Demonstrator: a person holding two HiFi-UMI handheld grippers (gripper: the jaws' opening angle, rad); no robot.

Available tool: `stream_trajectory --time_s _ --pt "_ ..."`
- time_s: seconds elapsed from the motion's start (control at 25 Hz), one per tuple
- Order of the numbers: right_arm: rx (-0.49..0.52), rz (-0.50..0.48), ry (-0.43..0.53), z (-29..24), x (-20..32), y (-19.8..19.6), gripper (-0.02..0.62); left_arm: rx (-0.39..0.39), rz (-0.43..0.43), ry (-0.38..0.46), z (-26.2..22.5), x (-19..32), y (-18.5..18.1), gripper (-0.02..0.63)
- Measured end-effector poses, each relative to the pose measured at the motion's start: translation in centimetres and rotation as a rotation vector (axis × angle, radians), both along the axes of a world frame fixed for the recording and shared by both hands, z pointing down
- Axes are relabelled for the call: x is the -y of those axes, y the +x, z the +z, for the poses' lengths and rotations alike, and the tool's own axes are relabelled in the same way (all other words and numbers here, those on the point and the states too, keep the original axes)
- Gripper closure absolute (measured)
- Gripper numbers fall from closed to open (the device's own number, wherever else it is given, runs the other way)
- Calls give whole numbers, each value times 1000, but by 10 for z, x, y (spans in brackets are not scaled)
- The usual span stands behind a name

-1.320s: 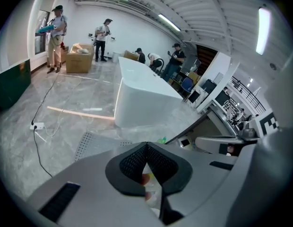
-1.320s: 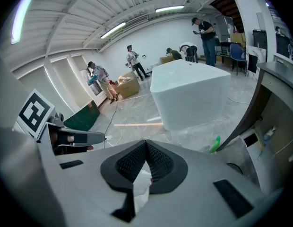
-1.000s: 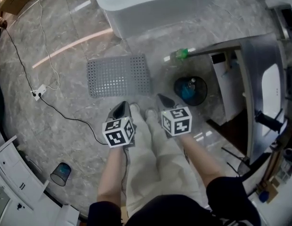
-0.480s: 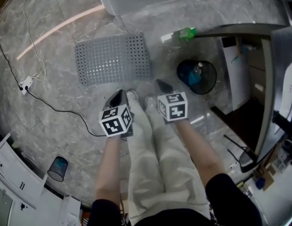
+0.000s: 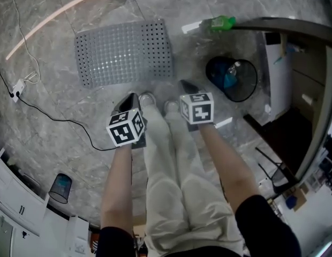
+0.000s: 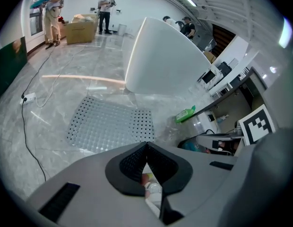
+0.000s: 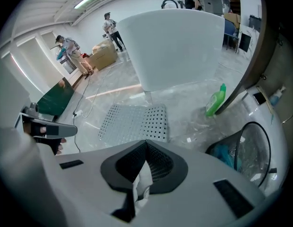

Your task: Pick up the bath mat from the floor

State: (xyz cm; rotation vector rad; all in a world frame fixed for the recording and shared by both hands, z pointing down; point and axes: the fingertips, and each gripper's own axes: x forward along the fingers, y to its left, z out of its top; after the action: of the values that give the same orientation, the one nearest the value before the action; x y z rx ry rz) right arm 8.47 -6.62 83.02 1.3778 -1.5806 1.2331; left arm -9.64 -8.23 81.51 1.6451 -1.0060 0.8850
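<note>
The bath mat is a grey perforated rectangle lying flat on the marble floor, in front of the person's shoes. It also shows in the left gripper view, bath mat, and in the right gripper view, bath mat. My left gripper points steeply down just short of the mat's near edge, its jaws shut with nothing between them. My right gripper hangs beside it, off the mat's near right corner, also shut and empty. Neither touches the mat.
A white bathtub stands beyond the mat. A green bottle lies under a dark counter edge. A black wire bin stands right of the mat. A cable and power strip lie at left. Several people stand far off.
Both grippers have sunk toward the floor, and the mat now looks larger and sits higher and further left in the head view. Both pairs of jaws stay shut.
</note>
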Motion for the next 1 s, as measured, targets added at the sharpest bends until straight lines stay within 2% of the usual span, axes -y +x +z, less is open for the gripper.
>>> stream_trajectory --time_s 0.32,0.48,0.56,0.64,0.8,1.0 --pt "-21 -93 -18 72 0 7 581 -26 -17 -12 60 7 4 606" --pt "0 -117 -49 108 -1 4 578 -38 -18 -16 90 11 7 604" --pt "11 -119 -50 129 0 5 543 -47 -18 -16 105 13 9 604" --pt "32 -124 -58 149 0 3 446 -47 -12 -14 120 14 9 604" --pt "51 -155 -62 185 2 -1 418 -34 11 -16 153 12 7 604" --pt "28 -161 -79 227 8 4 380 -22 32 -15 191 13 3 604"
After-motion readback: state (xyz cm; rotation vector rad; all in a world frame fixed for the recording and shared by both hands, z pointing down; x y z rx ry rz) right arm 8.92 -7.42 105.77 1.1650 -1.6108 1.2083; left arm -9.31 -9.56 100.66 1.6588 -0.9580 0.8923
